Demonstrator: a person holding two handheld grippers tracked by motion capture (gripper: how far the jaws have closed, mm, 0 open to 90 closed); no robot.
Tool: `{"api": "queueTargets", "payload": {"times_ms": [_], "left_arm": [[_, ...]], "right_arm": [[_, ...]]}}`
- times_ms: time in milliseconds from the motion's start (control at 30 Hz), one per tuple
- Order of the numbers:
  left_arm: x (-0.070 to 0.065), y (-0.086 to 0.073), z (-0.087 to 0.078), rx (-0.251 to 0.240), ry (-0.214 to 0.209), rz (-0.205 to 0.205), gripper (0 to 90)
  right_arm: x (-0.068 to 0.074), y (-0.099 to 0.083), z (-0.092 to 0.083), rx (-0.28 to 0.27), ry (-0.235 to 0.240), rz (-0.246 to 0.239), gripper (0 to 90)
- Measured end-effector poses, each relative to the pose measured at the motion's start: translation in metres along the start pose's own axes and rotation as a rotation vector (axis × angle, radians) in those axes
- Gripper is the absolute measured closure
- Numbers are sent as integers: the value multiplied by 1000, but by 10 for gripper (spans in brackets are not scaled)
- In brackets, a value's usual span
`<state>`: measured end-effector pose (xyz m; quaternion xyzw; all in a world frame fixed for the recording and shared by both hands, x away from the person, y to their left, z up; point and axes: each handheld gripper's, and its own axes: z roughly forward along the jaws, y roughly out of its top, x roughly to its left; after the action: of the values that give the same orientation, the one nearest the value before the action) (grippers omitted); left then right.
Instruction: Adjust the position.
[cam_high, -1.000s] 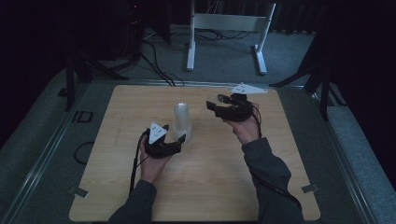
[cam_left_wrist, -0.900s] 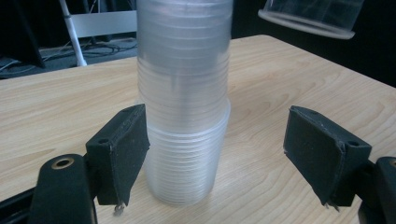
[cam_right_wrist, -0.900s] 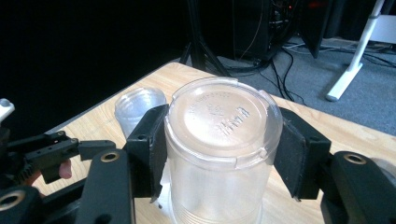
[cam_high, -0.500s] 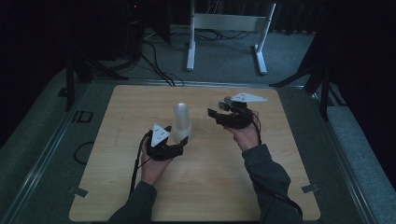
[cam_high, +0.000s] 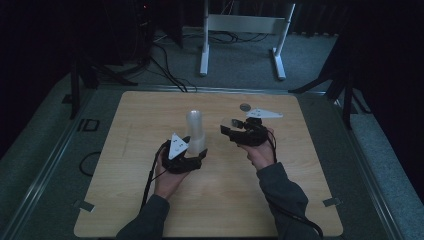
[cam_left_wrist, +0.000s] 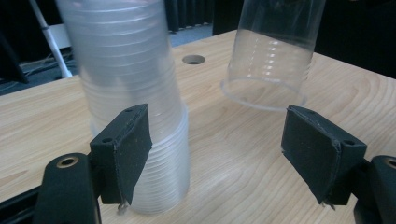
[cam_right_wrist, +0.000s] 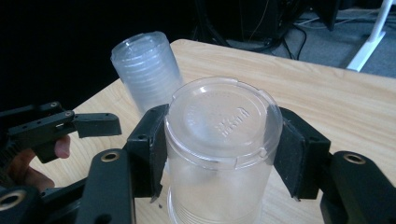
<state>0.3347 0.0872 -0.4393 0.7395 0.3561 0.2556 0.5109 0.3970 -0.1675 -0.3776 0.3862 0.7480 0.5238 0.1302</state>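
Lowering, mouth down at frame centre, single clear ribbed plastic cup (cam_high: 231, 121) clamped in right gripper (cam_high: 239, 131), separated from translucent cup stack (cam_high: 195, 131); left gripper (cam_high: 198, 154) closing loosely, half-open, around stack base.

Light wooden surface (cam_high: 140, 200), rounded corners, grain visible, small round hole (cam_high: 245, 107) near far edge. Stack of clear cups (cam_high: 195, 133) stands upside down on it, left of centre. Surface sits on a grey floor (cam_high: 45, 150); tape strips (cam_high: 331, 202) at near corners.
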Motion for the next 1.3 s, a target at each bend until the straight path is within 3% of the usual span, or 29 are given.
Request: {"api": "queueTargets", "payload": {"times_ms": [200, 667, 767, 1300], "left_arm": [[-3, 0, 4, 10, -8, 25, 268], [-4, 3, 5, -2, -18, 30, 276], [-5, 3, 5, -7, -30, 31, 276], [-13, 3, 8, -19, -79, 54, 276]], "right_arm": [[-1, -7, 2, 9, 8, 18, 414], [-4, -23, 6, 15, 34, 79, 414], [-4, -27, 6, 10, 59, 103, 414], [-1, -36, 9, 24, 73, 107, 415]]}}
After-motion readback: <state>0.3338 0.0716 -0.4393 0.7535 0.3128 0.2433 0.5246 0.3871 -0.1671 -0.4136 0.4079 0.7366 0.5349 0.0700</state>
